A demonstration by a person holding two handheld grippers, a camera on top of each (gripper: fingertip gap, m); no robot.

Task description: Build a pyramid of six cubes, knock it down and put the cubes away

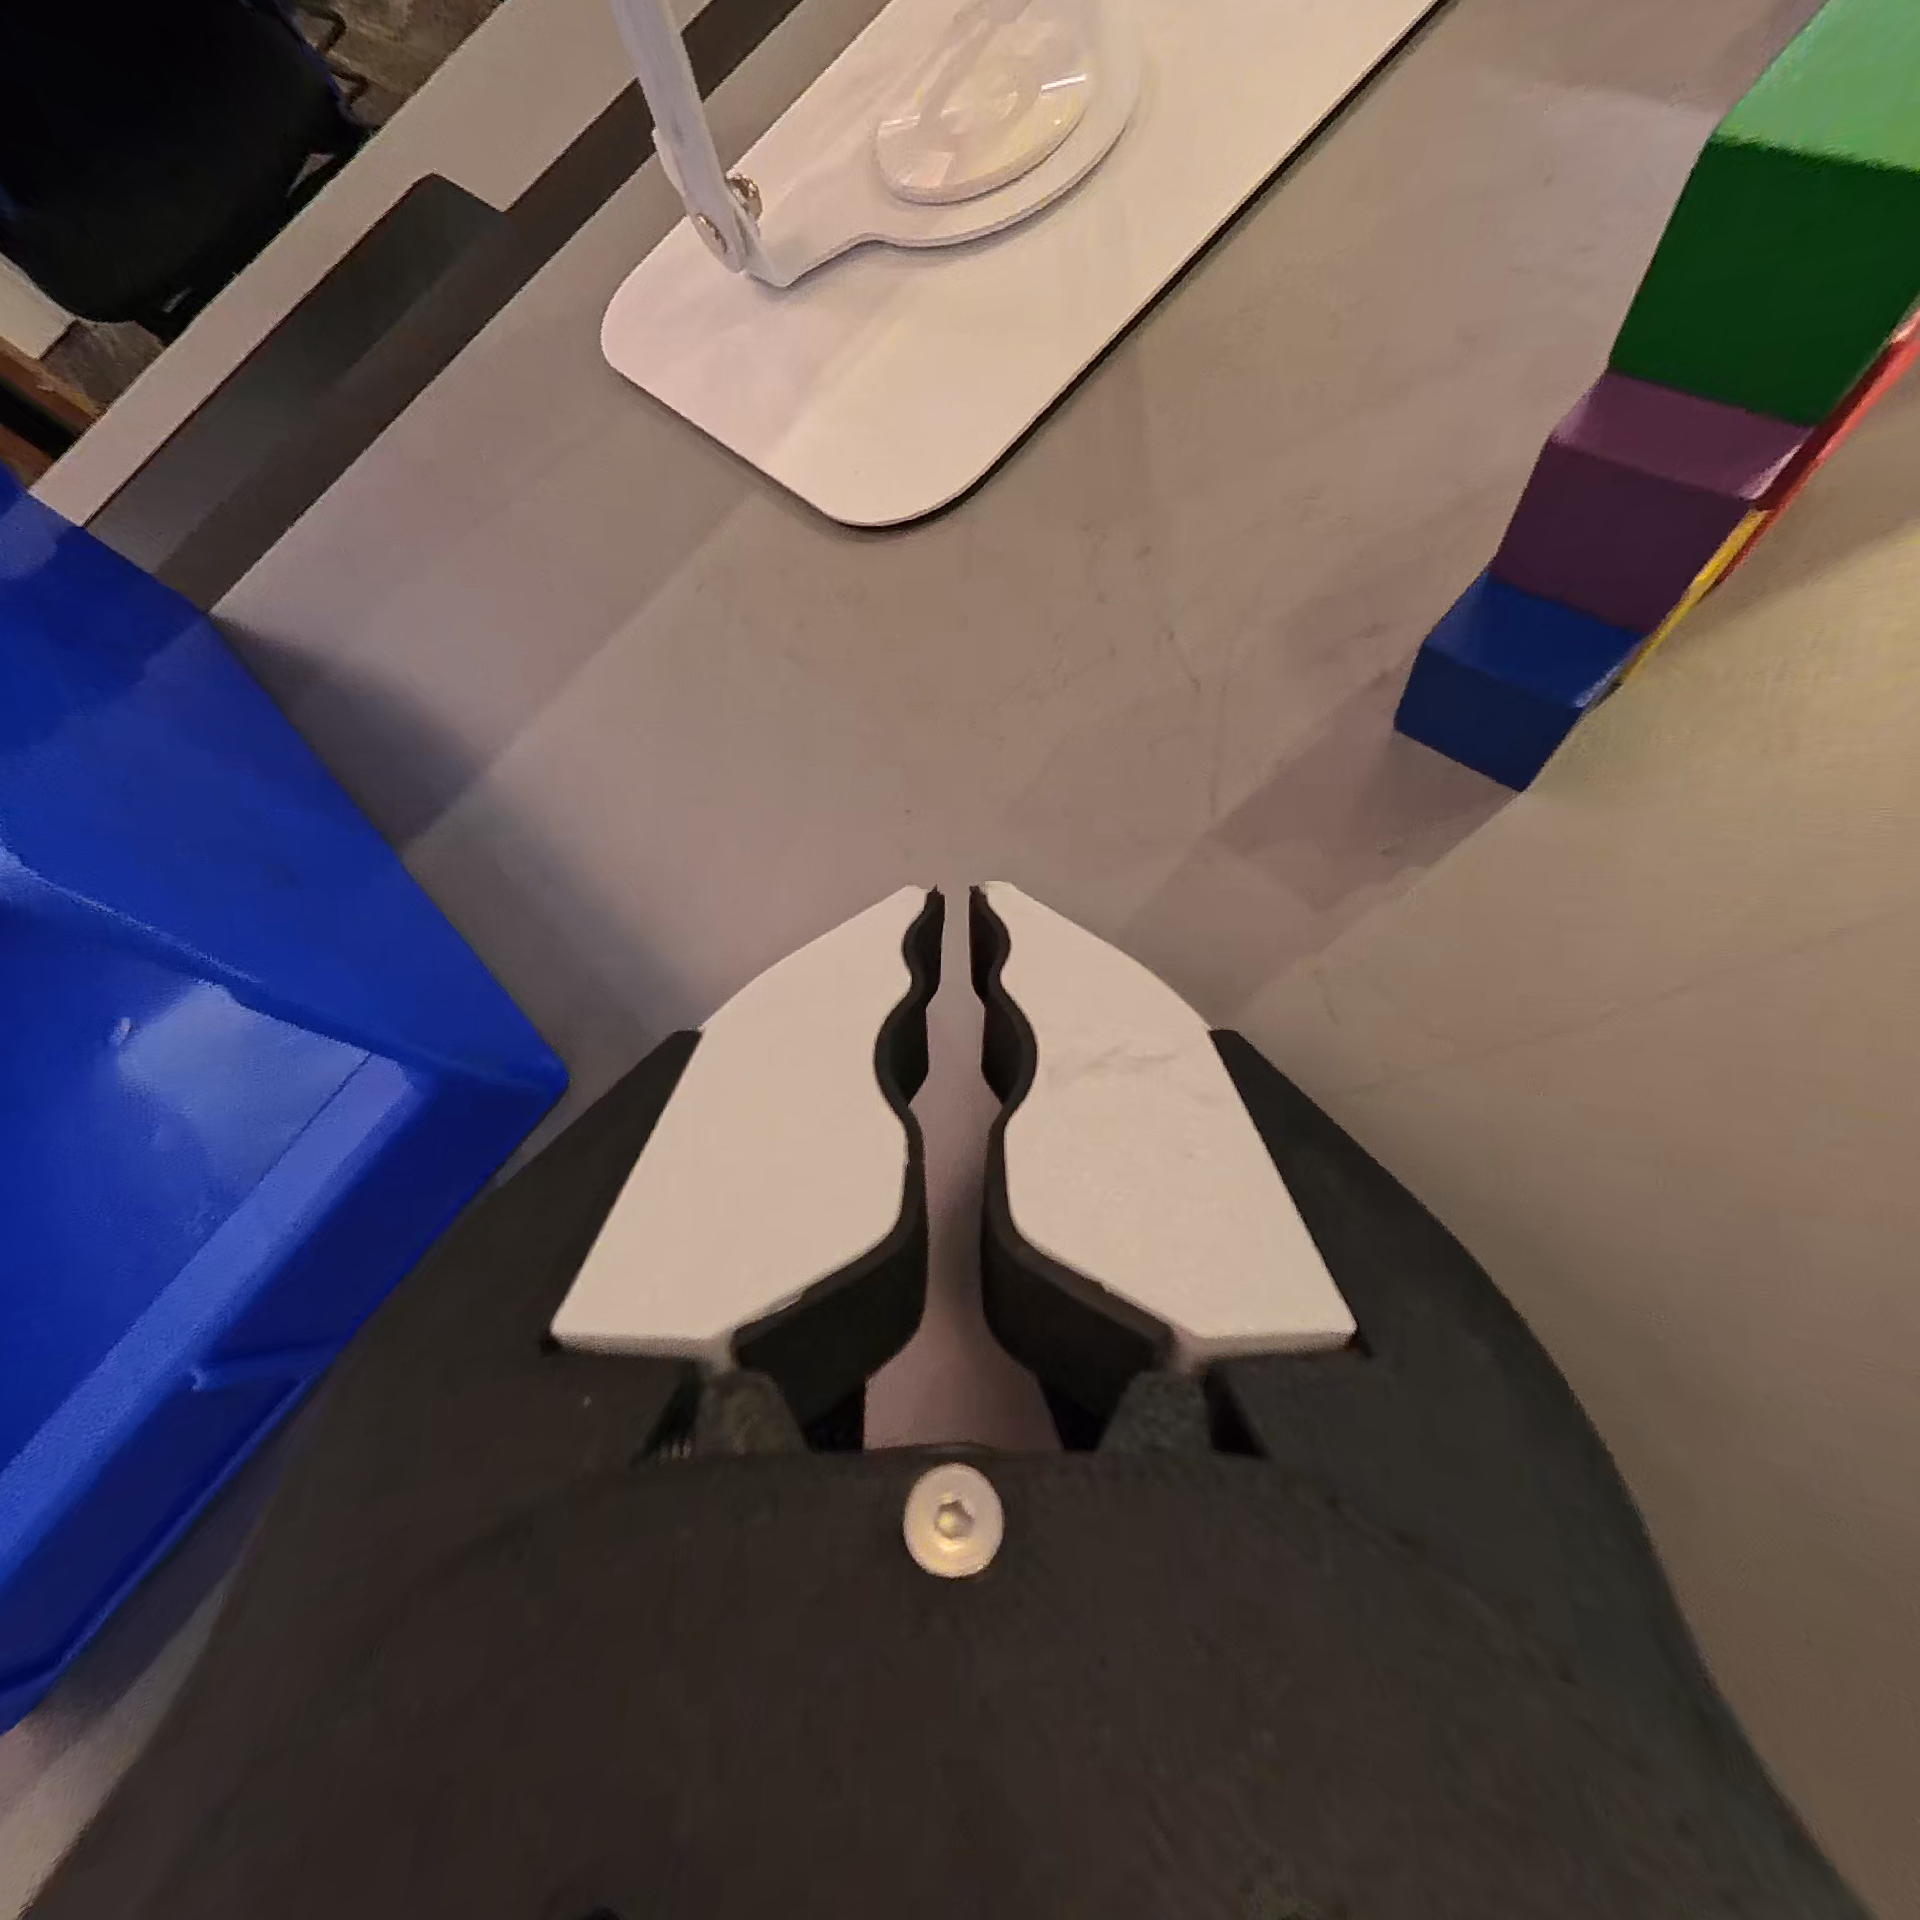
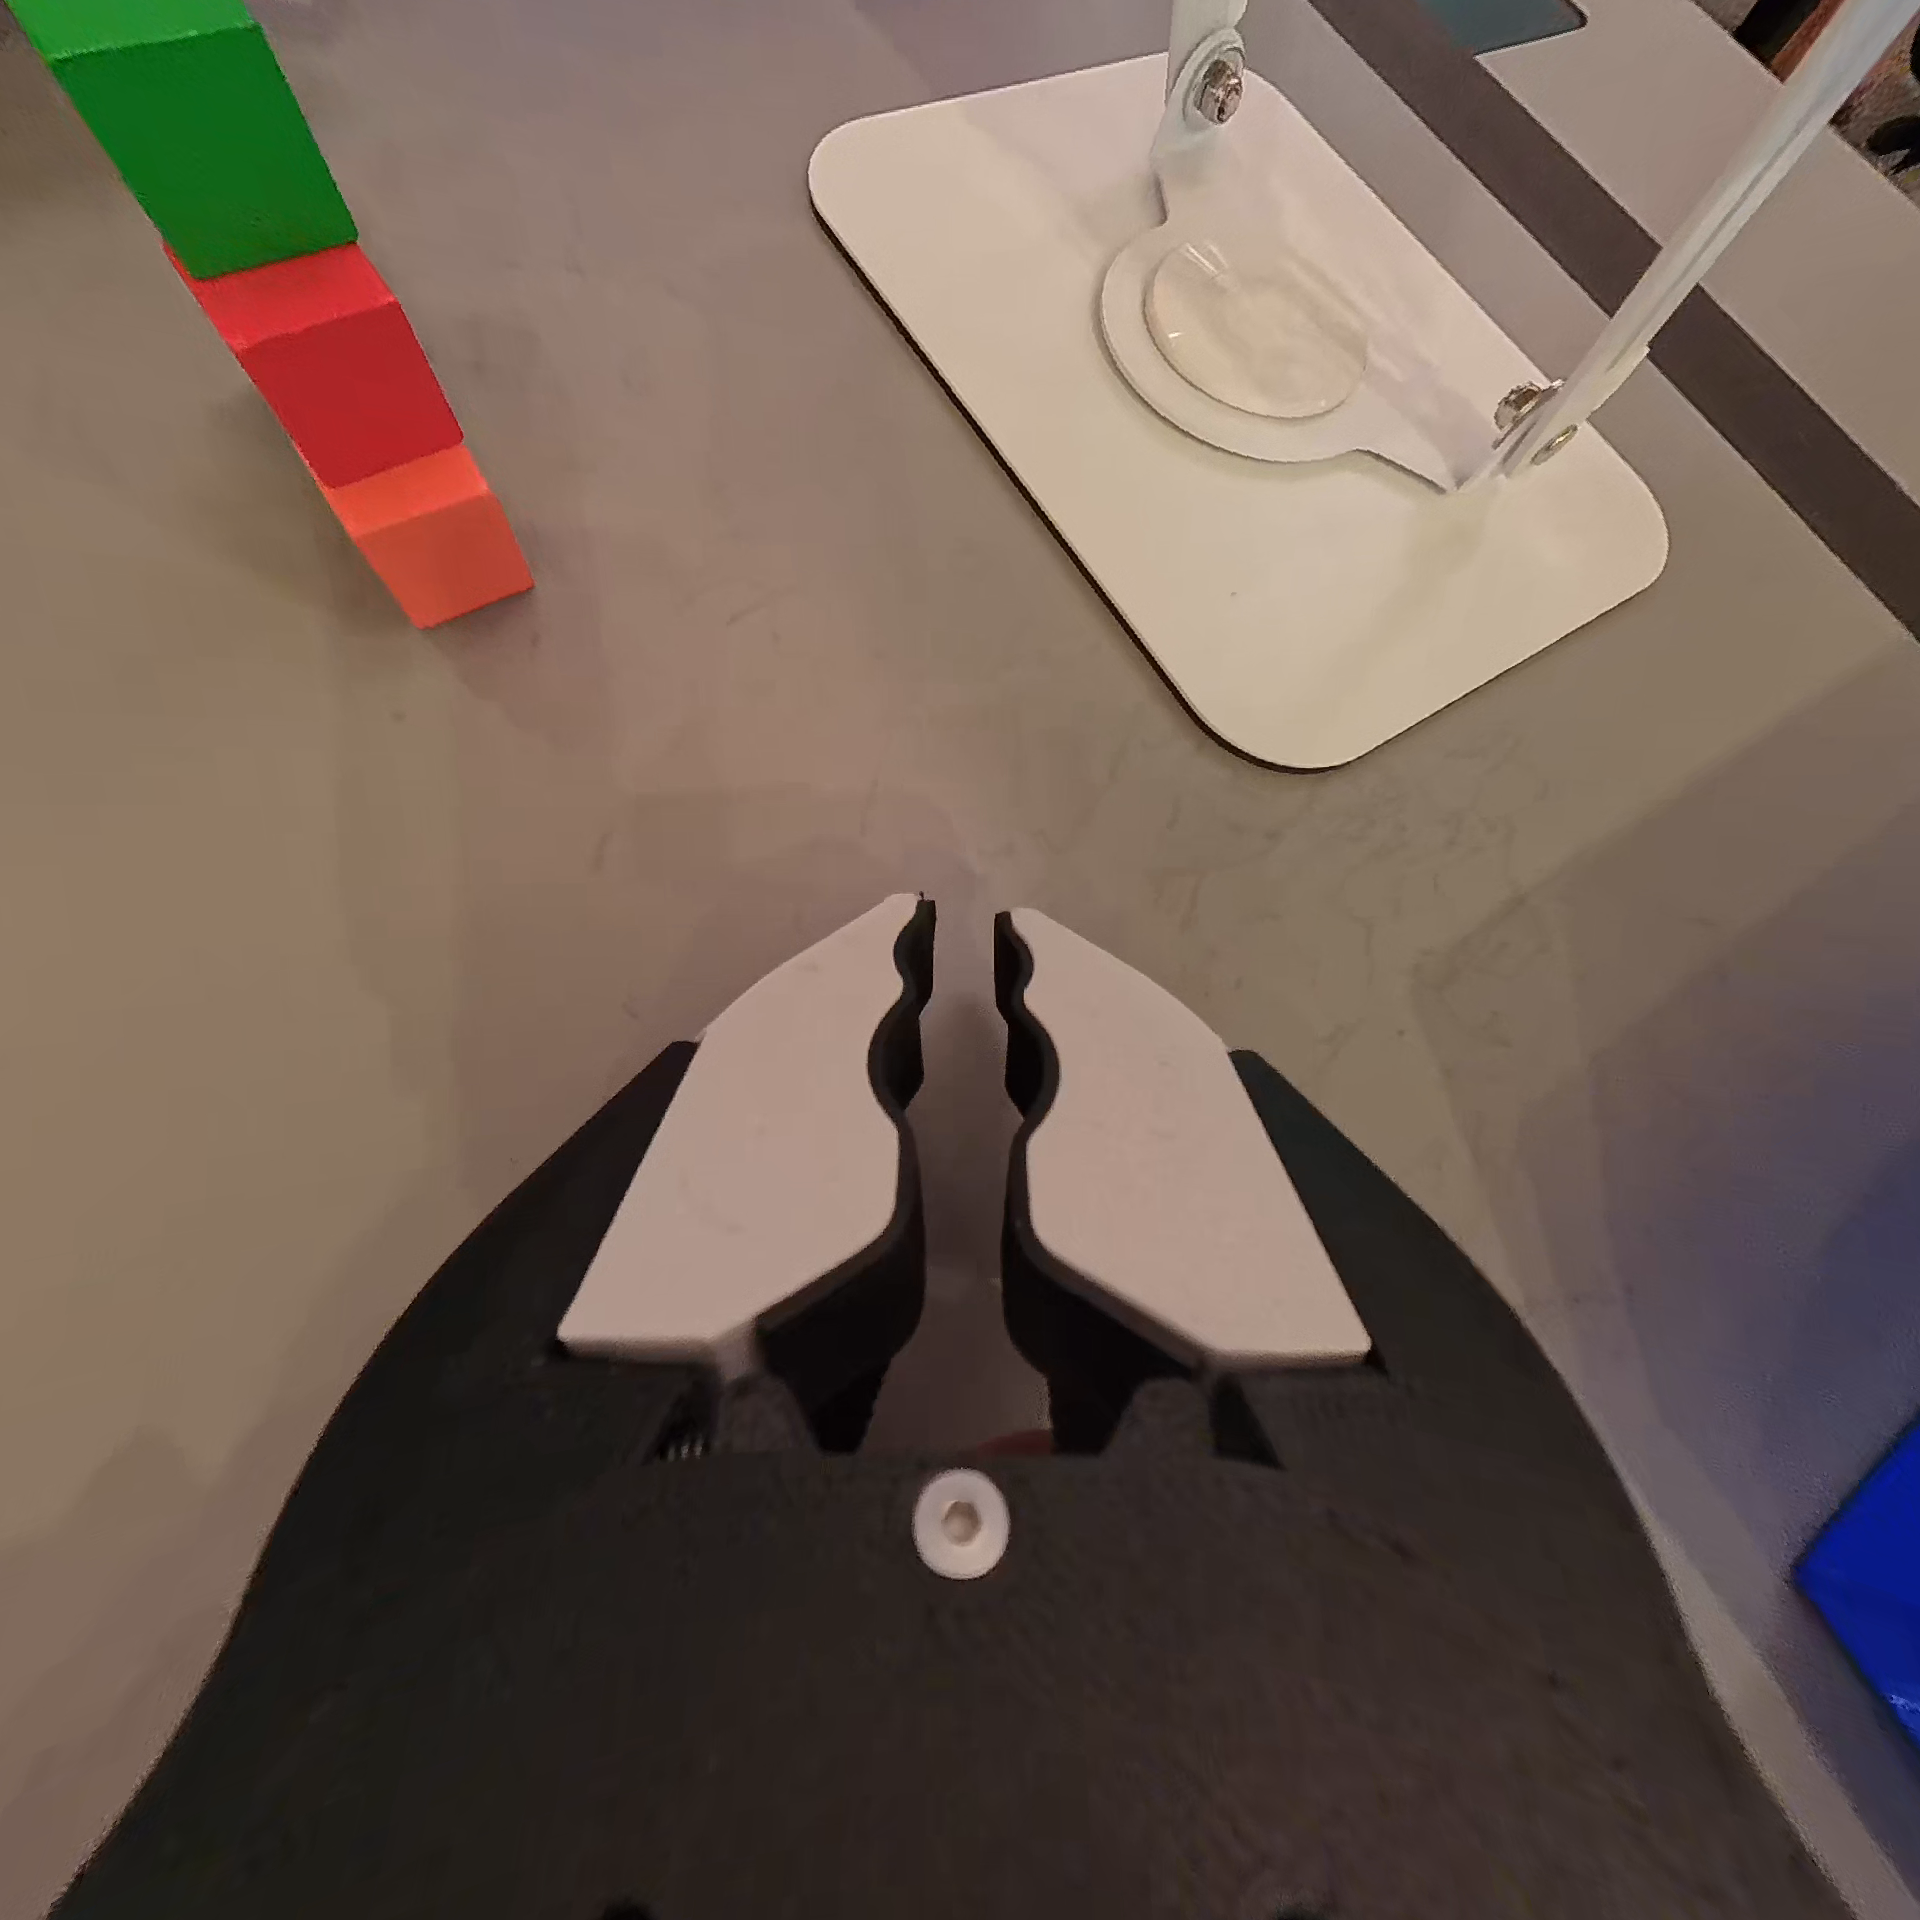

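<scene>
A pyramid of cubes stands on the grey table. In the left wrist view its edge is at the far right: a green cube [image 1: 1787, 270] on top, a purple cube [image 1: 1642, 499] below it and a blue cube [image 1: 1507, 675] at the bottom. In the right wrist view it is at the top left: the green cube [image 2: 197, 135], a red cube [image 2: 332, 364] and an orange cube [image 2: 436, 540]. My left gripper [image 1: 954, 894] is all but shut, with nothing between its pads. My right gripper [image 2: 964, 914] stands a little open and empty. Both hover over bare table, apart from the cubes.
A blue bin [image 1: 208, 987] lies close to the left of my left gripper; its corner shows at the lower right of the right wrist view [image 2: 1870, 1590]. A white stand base [image 1: 935, 343] with thin white arms sits behind, also in the right wrist view [image 2: 1247, 623]. Tip to tip, the grippers are about 25 cm apart. My right tips are about 20 cm from the blue cube [image 1: 1507, 675], my left tips only 9 cm.
</scene>
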